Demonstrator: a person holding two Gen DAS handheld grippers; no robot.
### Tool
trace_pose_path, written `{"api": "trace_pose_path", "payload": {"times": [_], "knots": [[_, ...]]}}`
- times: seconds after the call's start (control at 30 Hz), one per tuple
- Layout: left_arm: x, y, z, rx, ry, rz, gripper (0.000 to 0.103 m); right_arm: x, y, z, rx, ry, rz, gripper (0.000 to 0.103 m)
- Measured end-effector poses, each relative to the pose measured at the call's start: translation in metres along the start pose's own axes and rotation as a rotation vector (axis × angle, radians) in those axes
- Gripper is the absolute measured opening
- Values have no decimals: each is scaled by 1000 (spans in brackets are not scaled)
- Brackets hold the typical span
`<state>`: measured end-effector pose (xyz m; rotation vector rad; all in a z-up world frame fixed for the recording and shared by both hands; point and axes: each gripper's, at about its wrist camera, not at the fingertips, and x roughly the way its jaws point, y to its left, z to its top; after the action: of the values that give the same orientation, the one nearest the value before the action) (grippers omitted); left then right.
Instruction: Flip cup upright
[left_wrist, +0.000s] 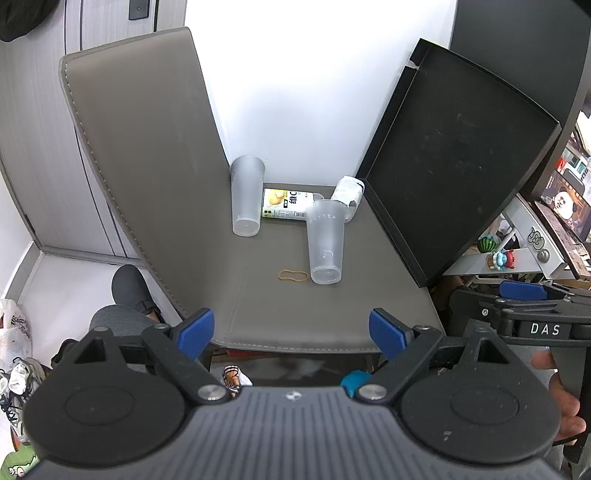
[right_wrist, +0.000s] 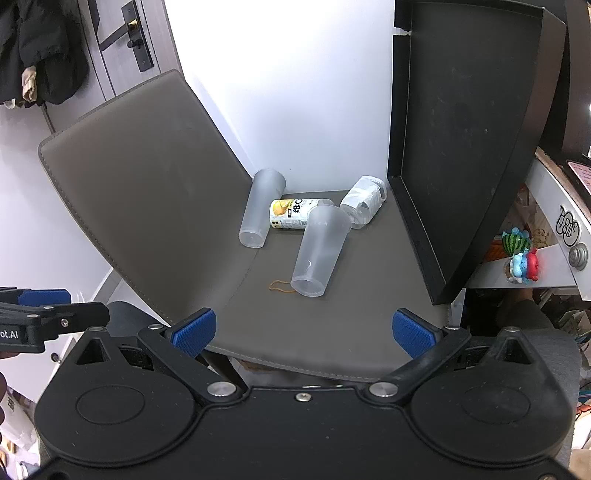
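Left wrist view: I see two cups (left_wrist: 326, 242) (left_wrist: 246, 195) mid-seat on the chair (left_wrist: 258, 306), long axes vertical, mouths up; carton (left_wrist: 286, 204) at 12 o'clock, band (left_wrist: 293, 275) at 9. Both hand-held grippers (left_wrist: 291, 330) (right_wrist: 303, 330) gape wide, empty.

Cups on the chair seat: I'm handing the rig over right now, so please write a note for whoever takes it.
Left tongs: open, empty, held back over the seat's front edge.
Right tongs: open, empty, likewise held back.
Near frosted cup and far frosted cup are on the grey chair seat. Both appear to lie on their sides, bases toward the rig, though this is not certain.
Done: nothing, no cup touched.
Left: grasp a cup and stand it upright.
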<state>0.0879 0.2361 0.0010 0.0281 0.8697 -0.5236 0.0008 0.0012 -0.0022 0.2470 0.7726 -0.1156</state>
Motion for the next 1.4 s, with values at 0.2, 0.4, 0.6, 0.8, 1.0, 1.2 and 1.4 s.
{"api": "trace_pose_path", "payload": {"times": [0.2, 0.4, 0.6, 0.8, 1.0, 1.2, 1.4], "knots": [[2, 1, 0, -4, 1, 1, 90, 2, -1, 0, 1, 3, 1, 103], [3, 1, 1, -3, 4, 0, 90, 1, 0, 0, 2, -1, -1, 103], [2, 0, 1, -4, 0, -1, 90, 0, 1, -1, 1, -3, -2, 103], [3, 1, 1, -7, 2, -2, 90, 1, 0, -1, 4, 0, -3, 103], [3, 1, 1, -8, 3, -2, 90, 1, 1, -1, 4, 1, -3, 103], [3, 1, 0, -8, 3, -1, 90, 2, 0, -1, 7, 2, -5, 103], [3, 1, 0, -8, 4, 0, 90, 2, 0, -1, 7, 2, -6, 103]]}}
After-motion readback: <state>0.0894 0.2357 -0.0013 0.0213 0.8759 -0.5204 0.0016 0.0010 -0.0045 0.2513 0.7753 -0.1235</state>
